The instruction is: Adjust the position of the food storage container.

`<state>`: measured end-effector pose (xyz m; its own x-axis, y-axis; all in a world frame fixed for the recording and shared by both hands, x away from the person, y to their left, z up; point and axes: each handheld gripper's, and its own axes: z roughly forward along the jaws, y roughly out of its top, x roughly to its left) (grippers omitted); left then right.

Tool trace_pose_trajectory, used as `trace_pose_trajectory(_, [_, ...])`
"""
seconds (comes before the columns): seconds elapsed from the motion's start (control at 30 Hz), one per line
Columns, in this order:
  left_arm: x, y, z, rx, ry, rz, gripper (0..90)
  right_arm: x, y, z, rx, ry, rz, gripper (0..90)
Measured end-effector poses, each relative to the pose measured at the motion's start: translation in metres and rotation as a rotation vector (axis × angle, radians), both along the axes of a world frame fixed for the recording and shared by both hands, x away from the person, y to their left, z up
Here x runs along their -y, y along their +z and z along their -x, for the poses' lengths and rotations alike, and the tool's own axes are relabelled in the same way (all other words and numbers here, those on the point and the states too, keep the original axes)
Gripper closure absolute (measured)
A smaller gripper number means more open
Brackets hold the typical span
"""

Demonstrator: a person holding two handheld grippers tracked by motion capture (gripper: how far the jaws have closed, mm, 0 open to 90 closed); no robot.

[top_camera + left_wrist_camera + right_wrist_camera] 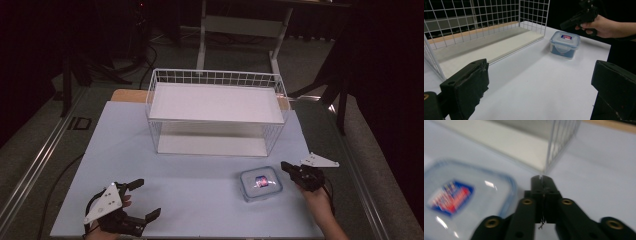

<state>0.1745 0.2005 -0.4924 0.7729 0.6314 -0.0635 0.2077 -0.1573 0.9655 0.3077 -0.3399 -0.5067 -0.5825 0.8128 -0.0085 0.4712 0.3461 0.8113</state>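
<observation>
A small clear plastic box (260, 183) with a blue-rimmed lid and a red and blue label sits on the pale table, at front right. The box (564, 44) appears in the left gripper view with a hand beside it. My right gripper (286, 167) hovers just right of it, jaws pressed together with nothing between them; in the right gripper view the shut gripper (543, 182) lies beside the box lid (466, 197). My left gripper (146, 199) rests at the front left, jaws wide apart and empty. Its black pads (467, 85) frame the table.
A white wire basket (216, 80) stands on its side at the back of the table (200, 190), its open face toward me, with a white shelf board inside. Dark floor, cables and a desk frame lie beyond the table.
</observation>
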Motion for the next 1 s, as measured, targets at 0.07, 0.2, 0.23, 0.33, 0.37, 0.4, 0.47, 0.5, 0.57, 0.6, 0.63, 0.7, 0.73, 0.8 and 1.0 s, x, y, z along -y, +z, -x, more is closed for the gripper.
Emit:
trace_pose_trajectory(0.07, [0.0, 0.0, 0.0, 0.0, 0.001, -0.001, 2.3, 0.003, -0.005, 0.003, -0.019, 0.005, 0.004, 90.0])
trace_pose_trajectory(0.2, [0.0, 0.001, 0.0, 0.003, 0.002, 0.002, 2.3, 0.009, -0.015, 0.01, -0.061, 0.028, 0.009, 90.0])
trace_pose_trajectory(0.23, [0.0, 0.001, 0.0, 0.005, 0.001, 0.002, 2.3, 0.01, -0.017, 0.012, -0.075, 0.035, 0.008, 90.0])
trace_pose_trajectory(0.33, [-0.001, 0.001, 0.001, 0.006, 0.002, 0.003, 2.3, 0.011, -0.021, 0.021, -0.111, 0.053, -0.001, 90.0])
trace_pose_trajectory(0.37, [-0.001, 0.001, 0.001, 0.007, 0.003, 0.005, 2.3, 0.01, -0.022, 0.024, -0.113, 0.058, 0.013, 90.0])
trace_pose_trajectory(0.4, [-0.001, 0.001, 0.0, 0.006, 0.004, 0.007, 2.3, 0.01, -0.022, 0.026, -0.117, 0.065, 0.014, 90.0])
trace_pose_trajectory(0.47, [-0.001, 0.001, 0.0, 0.002, 0.005, 0.005, 2.3, 0.01, -0.023, 0.027, -0.133, 0.078, -0.004, 90.0])
trace_pose_trajectory(0.5, [0.0, 0.001, 0.0, 0.003, 0.004, 0.003, 2.3, 0.008, -0.022, 0.028, -0.135, 0.087, 0.002, 90.0])
trace_pose_trajectory(0.57, [0.0, 0.001, 0.0, 0.005, 0.002, 0.002, 2.3, 0.004, -0.022, 0.029, -0.135, 0.095, 0.019, 90.0])
trace_pose_trajectory(0.6, [0.001, 0.001, 0.0, 0.006, 0.002, 0.002, 2.3, 0.001, -0.022, 0.028, -0.135, 0.104, 0.023, 90.0])
trace_pose_trajectory(0.63, [0.001, 0.001, 0.001, 0.006, 0.002, 0.0, 2.3, 0.0, -0.021, 0.028, -0.137, 0.108, 0.02, 90.0])
trace_pose_trajectory(0.7, [0.0, 0.002, 0.001, 0.009, 0.005, -0.001, 2.3, -0.002, -0.022, 0.028, -0.149, 0.112, 0.005, 90.0])
trace_pose_trajectory(0.73, [0.0, 0.002, 0.001, 0.007, 0.006, 0.001, 2.3, -0.004, -0.022, 0.028, -0.16, 0.12, -0.009, 90.0])
trace_pose_trajectory(0.8, [-0.001, 0.002, 0.0, 0.006, 0.009, 0.005, 2.3, -0.01, -0.023, 0.03, -0.163, 0.133, 0.012, 90.0])
trace_pose_trajectory(1.0, [0.0, 0.001, 0.0, 0.004, 0.005, 0.002, 2.3, -0.029, -0.023, 0.029, -0.186, 0.178, 0.015, 90.0])
